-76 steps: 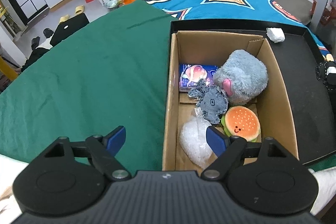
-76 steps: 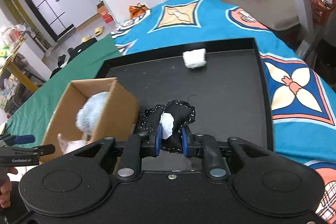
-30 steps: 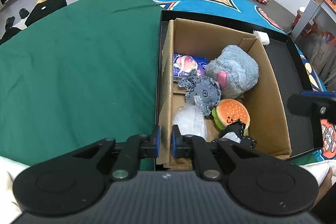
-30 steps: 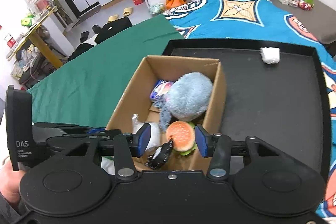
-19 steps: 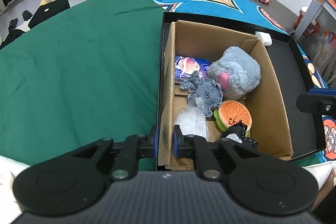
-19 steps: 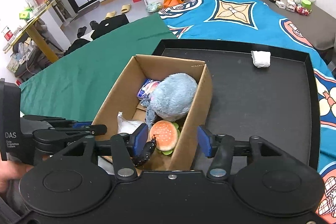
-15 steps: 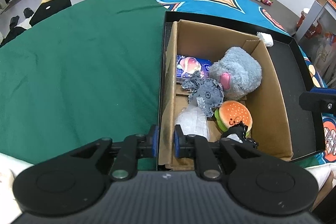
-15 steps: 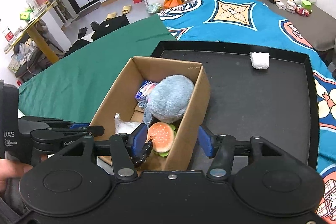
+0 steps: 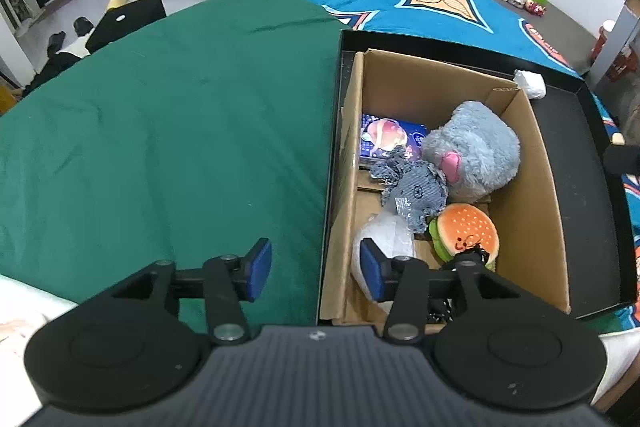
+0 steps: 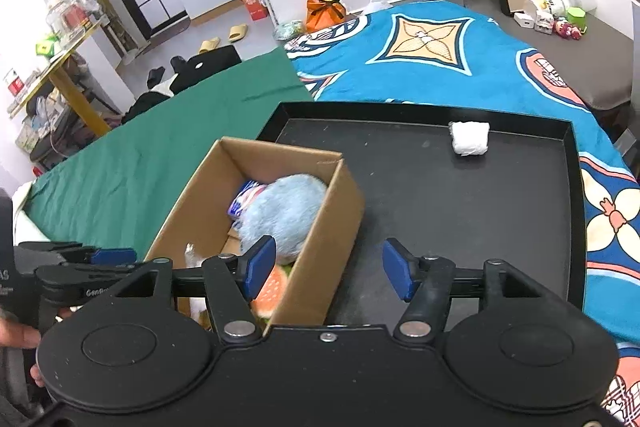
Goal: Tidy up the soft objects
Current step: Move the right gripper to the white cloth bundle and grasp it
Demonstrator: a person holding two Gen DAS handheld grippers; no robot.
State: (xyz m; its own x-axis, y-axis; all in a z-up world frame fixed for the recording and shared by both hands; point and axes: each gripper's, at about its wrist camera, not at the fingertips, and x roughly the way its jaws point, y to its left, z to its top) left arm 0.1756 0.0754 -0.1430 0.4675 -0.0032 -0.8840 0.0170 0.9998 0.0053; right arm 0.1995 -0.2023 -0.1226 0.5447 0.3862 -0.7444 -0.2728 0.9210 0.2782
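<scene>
On the left, the left gripper point(image 9: 316, 269) hangs with its jaws spread wide and empty, straddling the near left wall of the cardboard box point(image 9: 536, 163), which sits at the left edge of the black tray point(image 10: 440, 195). Inside lie a crinkly plastic bag point(image 9: 386, 233), a denim toy point(image 9: 416, 187), a grey plush point(image 9: 476, 151) and a burger plush point(image 9: 468, 231); a black item near the box's front wall is mostly hidden behind the gripper, so its identity is uncertain. Further right, the right gripper point(image 10: 328, 269) is also agape and holds nothing. The 1 soft thing still outside is the white bundle point(image 10: 469, 138), at the tray's far right corner. It looks light and squashy, probably best pinched across its middle.
</scene>
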